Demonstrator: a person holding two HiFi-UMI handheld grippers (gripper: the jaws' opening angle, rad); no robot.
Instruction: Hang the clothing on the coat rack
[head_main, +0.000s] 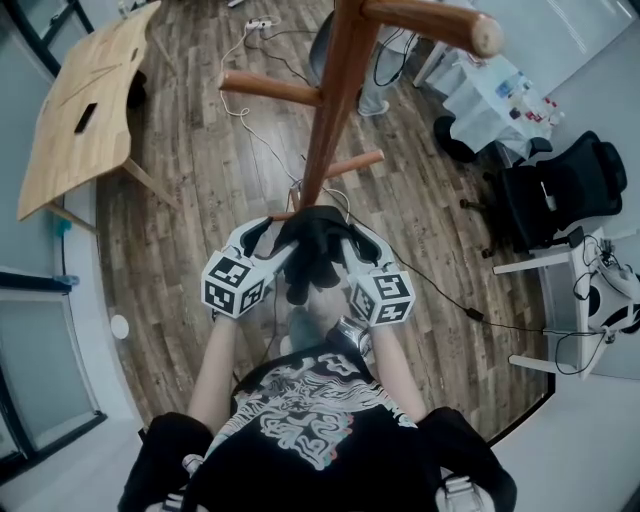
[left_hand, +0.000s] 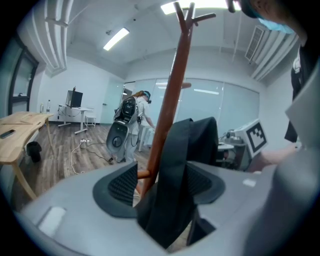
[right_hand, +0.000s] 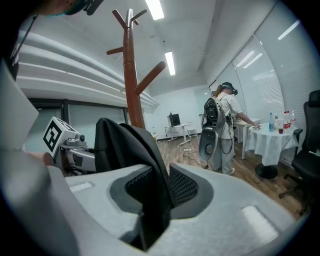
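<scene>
Straight ahead rises the tall reddish-brown wooden coat rack (head_main: 330, 110), its pegs above and forward of the black fabric garment (head_main: 310, 255) bunched between both grippers. The right gripper (right_hand: 162, 186) pinches the cloth; the left gripper (left_hand: 162, 180) stands spread, with cloth loose inside.

- Black cloth garment (head_main: 312, 250): soft matt fabric, folded, no sheen.
- Tall reddish-brown wooden coat rack (head_main: 335, 90): smooth pole and pegs, satin varnish.
- Left tool (left_hand: 161, 181) and right tool (right_hand: 161, 186): grey matt plastic bodies; black ribbed, rubbery-looking pads (left_hand: 122, 182).
- Brown plank wood floor (head_main: 200, 230): visible grain, slight gloss.
- Pale wooden table (head_main: 100, 70): smooth matt top.
- White tablecloth (right_hand: 272, 142): draped fabric.
</scene>
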